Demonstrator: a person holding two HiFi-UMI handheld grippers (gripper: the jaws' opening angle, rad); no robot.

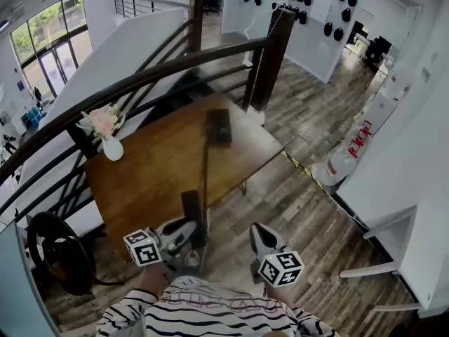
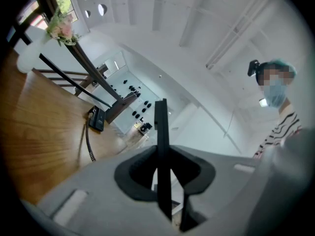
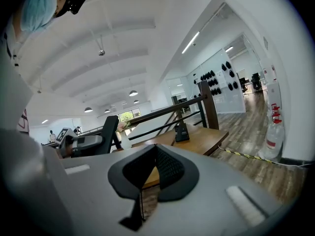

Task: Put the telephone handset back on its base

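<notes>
Plainly, the left gripper (image 2: 162, 183) clamps the handset (image 2: 161, 141) edge-on; the right gripper (image 3: 155, 156) is closed, empty.

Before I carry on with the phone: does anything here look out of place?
Only the handset: it is off its base, clamped in the left hand-held gripper at the near edge of the table, with its cord running across the wood. The vase stands upright; nothing looks spilled.
</notes>
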